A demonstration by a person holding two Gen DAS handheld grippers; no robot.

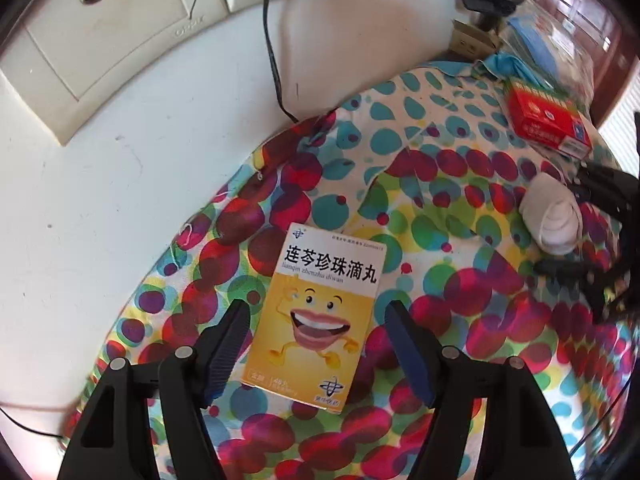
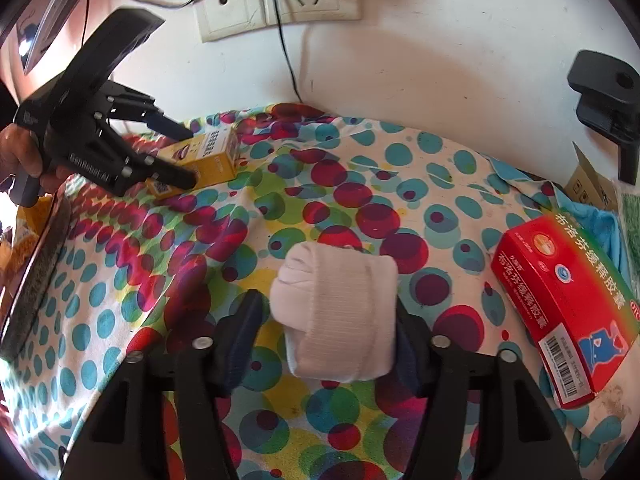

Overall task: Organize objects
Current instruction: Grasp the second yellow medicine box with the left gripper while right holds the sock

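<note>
We count three loose things on the spotted, many-coloured cloth [image 2: 360, 168]: one yellow cardboard medicine box with a cartoon mouth [image 1: 320, 316], one rolled white sock [image 2: 336, 312] and one red cardboard medicine box with a barcode [image 2: 560, 300]. There are two black two-finger grippers, one in each hand.

The left gripper [image 1: 316, 312] points steeply down at the cloth near the white wall. Its jaws stand apart on either side of the yellow box, which lies flat between them; we see a sliver of cloth between each pad and the box's edges, so nothing is clamped. The right gripper [image 2: 326, 316] also tilts downward. The sock lies on the cloth between its fingers; the left finger stands clear of it, the right finger sits right against its side, and the jaws do not squeeze it.

The right wrist view gives us what the left cannot: the whole left gripper [image 2: 172, 152] from the side, with a person's hand [image 2: 24, 156] wrapped around its handle, and its two fingers straddling the yellow box [image 2: 212, 156]. It also shows wall sockets [image 2: 280, 4] with plugs and a black cable. The left wrist view shows the printed face of the yellow box, a pale wall plate [image 1: 108, 40], and, at its right edge, the sock [image 1: 554, 216] just beside the dark fingers of the right gripper [image 1: 600, 232], with the red box [image 1: 548, 116] beyond.
</note>
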